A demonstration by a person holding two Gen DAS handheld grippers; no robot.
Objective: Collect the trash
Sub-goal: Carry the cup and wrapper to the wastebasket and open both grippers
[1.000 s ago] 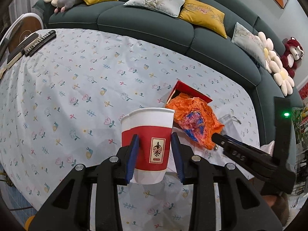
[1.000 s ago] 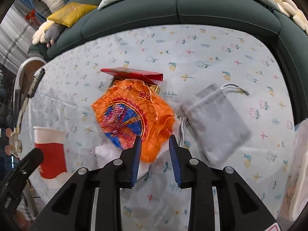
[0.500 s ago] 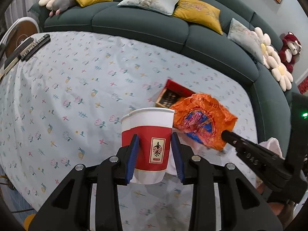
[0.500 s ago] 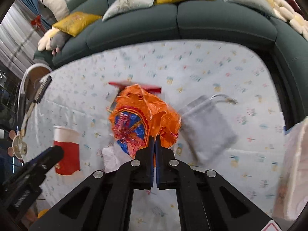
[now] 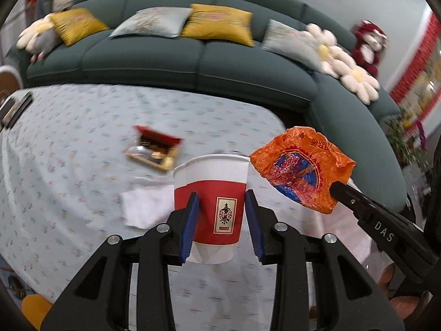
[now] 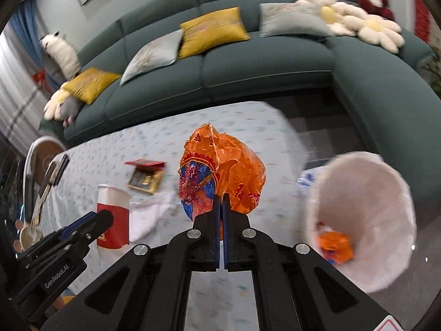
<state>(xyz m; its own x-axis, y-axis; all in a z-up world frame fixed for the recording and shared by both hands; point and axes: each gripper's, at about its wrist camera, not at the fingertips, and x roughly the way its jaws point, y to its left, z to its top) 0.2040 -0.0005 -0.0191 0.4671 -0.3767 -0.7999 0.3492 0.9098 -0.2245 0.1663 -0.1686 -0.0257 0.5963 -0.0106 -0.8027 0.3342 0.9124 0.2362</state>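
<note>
Right wrist view: the right gripper [image 6: 221, 207] pinches the orange wrapper [image 6: 220, 171] tight; the bin [image 6: 361, 220] waits off to its right. Left gripper [image 5: 222, 220] hugs the cup [image 5: 212, 207]. A thin pinch might slip.

Sofa cushions [image 5: 217, 20] blurred — open box's [image 5: 154, 149] contents unreadable.
</note>
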